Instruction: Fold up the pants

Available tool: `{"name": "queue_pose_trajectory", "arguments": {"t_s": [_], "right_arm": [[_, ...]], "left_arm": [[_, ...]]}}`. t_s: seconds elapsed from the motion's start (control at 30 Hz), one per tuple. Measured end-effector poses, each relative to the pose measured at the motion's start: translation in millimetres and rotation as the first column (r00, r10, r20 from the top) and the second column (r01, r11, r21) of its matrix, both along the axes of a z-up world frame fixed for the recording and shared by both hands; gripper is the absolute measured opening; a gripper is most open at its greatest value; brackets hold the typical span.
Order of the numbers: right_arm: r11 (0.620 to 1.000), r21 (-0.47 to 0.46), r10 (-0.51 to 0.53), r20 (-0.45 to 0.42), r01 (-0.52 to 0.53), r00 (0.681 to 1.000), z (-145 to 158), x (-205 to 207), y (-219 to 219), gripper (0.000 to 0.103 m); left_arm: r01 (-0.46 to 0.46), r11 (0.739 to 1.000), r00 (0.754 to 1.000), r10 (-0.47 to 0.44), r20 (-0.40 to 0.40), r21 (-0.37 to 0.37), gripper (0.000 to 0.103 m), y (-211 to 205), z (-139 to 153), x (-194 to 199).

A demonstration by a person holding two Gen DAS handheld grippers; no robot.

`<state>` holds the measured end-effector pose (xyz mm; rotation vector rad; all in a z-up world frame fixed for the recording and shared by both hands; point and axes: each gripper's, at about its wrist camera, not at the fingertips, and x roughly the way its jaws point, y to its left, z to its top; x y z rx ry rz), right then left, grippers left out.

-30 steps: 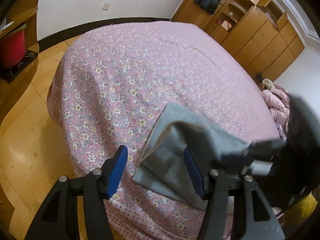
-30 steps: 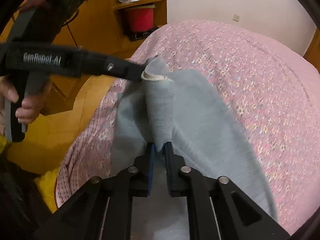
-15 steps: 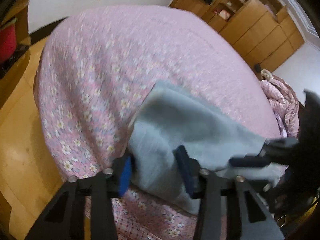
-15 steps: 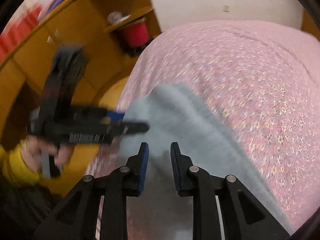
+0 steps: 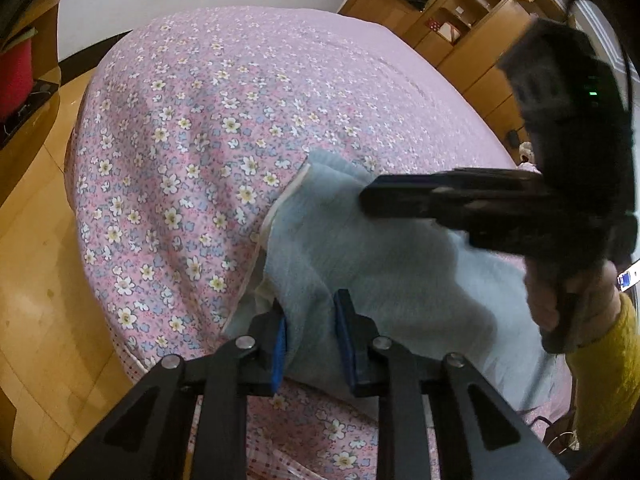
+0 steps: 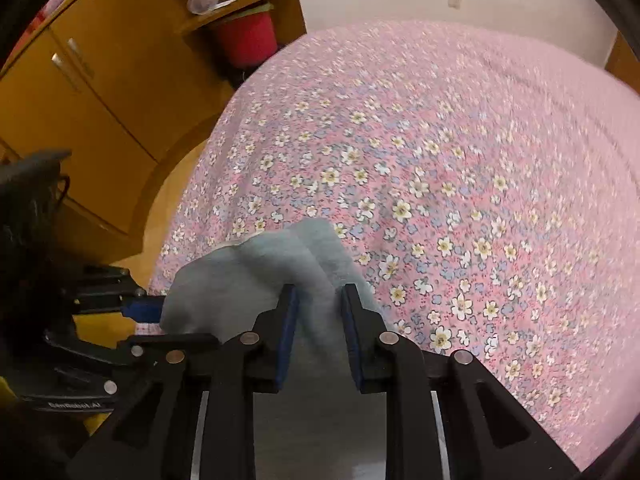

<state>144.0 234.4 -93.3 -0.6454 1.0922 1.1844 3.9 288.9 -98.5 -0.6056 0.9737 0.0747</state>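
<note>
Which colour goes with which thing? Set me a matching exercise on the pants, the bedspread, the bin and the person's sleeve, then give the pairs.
Things:
1. pants
2. bedspread
3. bin
4. sleeve

Colours:
A. red
B. yellow
C. pale grey-blue
D. pink with small flowers

Pairs: 1-C, 2-D, 3-A, 4-B.

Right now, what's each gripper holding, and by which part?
Both have the grey pants. Left gripper is closing on a raised fold by the pale-trimmed edge; right gripper is closing on a bunched ridge of fabric further in.
</note>
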Motion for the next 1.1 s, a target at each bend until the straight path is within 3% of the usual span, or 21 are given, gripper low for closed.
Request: {"name": "queue_pose_trajectory", "arguments": {"t_s": [0.03,0.23,0.4,0.57,0.7,0.77,0.9,1.0,1.1], "right_arm": [[1.0,0.006,0.015,0.014,-0.015,1.0,2,-6,-2,0.007],[0.994,0.107,-0.023,0.148,0.007,0.989,23,-33,-19,0.006],[1.0,0.021,-0.025,0.232,0.02,0.972,-6,-28,0,0.007],[0.996,0.054,-0.08,0.276,0.067,0.958,-3,-33,-3,0.012],[0.989,0.1,-0.134,0.257,0.111,0.957,21,-39,-15,0.021],[0.98,0.133,-0.175,0.234,0.147,0.956,36,-41,-36,0.027],[0.954,0.155,-0.282,0.176,0.256,0.943,50,-35,-93,0.028],[0.922,0.144,-0.383,0.183,0.36,0.906,51,-23,-142,0.028],[0.86,0.123,-0.511,0.209,0.496,0.834,55,-12,-213,0.03]], "left_arm": [[-0.001,1.0,1.0,0.001,0.0,0.0,0.023,-1,-1,0],[-0.005,1.0,1.0,0.005,0.013,0.019,0.022,-3,6,-4],[-0.02,0.997,1.0,0.018,0.024,0.076,0.021,-3,11,-5],[-0.069,0.984,0.996,0.077,-0.048,0.163,0.021,5,4,-11],[-0.124,0.982,0.989,0.134,-0.063,0.145,0.021,22,2,-27],[-0.142,0.981,0.987,0.15,-0.055,0.129,0.021,29,8,-32],[-0.141,0.981,0.989,0.145,-0.023,0.134,0.022,27,22,-37],[-0.108,0.985,0.994,0.109,0.001,0.137,0.029,15,35,-29],[-0.054,0.988,0.999,0.053,0.014,0.142,0.031,0,40,-15]]}}
